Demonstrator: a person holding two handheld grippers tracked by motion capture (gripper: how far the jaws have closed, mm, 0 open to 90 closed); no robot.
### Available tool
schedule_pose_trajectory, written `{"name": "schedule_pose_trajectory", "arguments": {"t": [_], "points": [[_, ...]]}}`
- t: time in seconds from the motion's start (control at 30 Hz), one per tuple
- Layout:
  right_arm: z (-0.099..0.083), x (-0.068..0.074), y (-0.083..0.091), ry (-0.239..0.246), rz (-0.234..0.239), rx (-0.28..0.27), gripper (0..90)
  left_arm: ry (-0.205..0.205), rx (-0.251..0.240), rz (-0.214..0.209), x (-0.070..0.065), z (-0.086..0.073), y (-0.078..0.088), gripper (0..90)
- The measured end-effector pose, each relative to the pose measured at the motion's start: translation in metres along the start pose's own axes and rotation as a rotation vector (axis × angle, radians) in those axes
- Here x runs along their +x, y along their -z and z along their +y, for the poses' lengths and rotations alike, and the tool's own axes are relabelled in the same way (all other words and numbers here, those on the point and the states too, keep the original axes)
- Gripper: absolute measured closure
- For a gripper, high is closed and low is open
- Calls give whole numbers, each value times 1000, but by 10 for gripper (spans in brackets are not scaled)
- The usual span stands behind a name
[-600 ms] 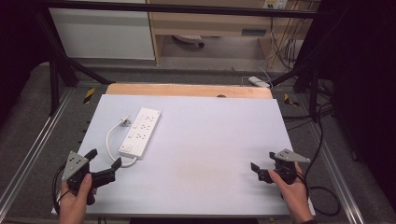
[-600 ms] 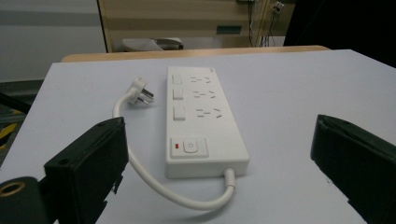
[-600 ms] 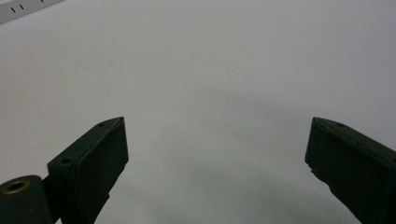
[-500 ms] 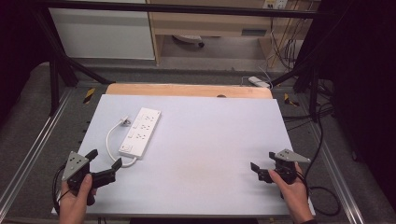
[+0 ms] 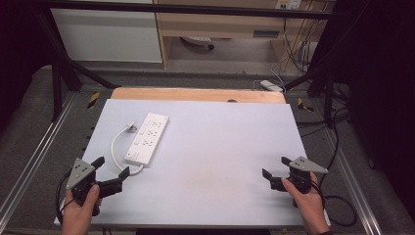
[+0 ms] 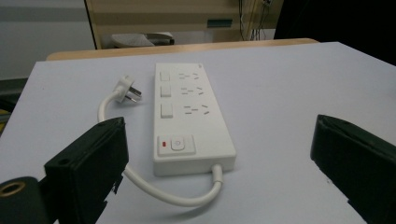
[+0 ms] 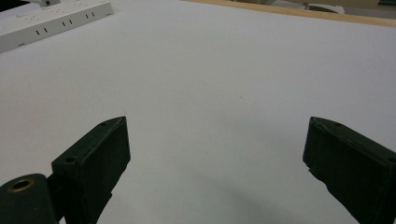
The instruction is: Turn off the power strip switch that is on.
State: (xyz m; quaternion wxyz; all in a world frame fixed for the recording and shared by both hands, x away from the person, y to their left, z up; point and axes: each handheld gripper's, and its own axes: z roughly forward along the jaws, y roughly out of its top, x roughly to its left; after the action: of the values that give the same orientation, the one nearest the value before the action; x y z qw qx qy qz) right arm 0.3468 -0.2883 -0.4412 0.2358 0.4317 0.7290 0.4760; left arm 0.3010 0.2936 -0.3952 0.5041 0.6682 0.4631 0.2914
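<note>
A white power strip (image 5: 147,138) (image 6: 189,116) with three sockets and a red-lit switch lies on the left half of the pale table top (image 5: 210,147). Its short white cord (image 5: 116,147) loops round to a plug (image 5: 130,126) (image 6: 128,90) lying beside it. My left gripper (image 5: 111,168) (image 6: 219,154) rests at the near left corner, open and empty, pointing at the strip's switch end. My right gripper (image 5: 274,169) (image 7: 215,158) sits at the near right edge, open with bare table between its jaws; the strip (image 7: 51,18) lies far off at the upper left in its view.
A wooden strip (image 5: 195,94) borders the table's far edge. Metal frame rails (image 5: 29,161) run along both sides. Beyond the table stand a white cabinet (image 5: 105,34), a wooden shelf unit (image 5: 220,24) and hanging cables (image 5: 298,49).
</note>
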Motion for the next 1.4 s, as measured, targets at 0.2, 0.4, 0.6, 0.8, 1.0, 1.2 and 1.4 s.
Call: {"name": "schedule_pose_trajectory", "arguments": {"t": [0.2, 0.4, 0.6, 0.8, 1.0, 1.2, 1.4], "points": [[0, 1, 1, -5, -18, -1, 72, 12, -2, -28, 0, 6, 1, 45], [1, 2, 2, 4, -10, -9, 66, 16, -18, -6, 0, 14, -6, 52], [2, 5, 3, 17, -4, -10, 65, 3, -11, -10, -1, 27, -14, 58], [2, 4, 3, 9, -6, -16, 63, 3, -11, -23, -1, 43, -22, 58], [2, 4, 3, 6, -7, -14, 62, -4, -9, -27, 0, 56, -28, 58], [2, 4, 3, 6, -4, -14, 61, -13, -5, -24, 1, 64, -33, 58], [2, 4, 3, 4, 2, -13, 61, -31, -23, 3, 0, 72, -38, 60]]}}
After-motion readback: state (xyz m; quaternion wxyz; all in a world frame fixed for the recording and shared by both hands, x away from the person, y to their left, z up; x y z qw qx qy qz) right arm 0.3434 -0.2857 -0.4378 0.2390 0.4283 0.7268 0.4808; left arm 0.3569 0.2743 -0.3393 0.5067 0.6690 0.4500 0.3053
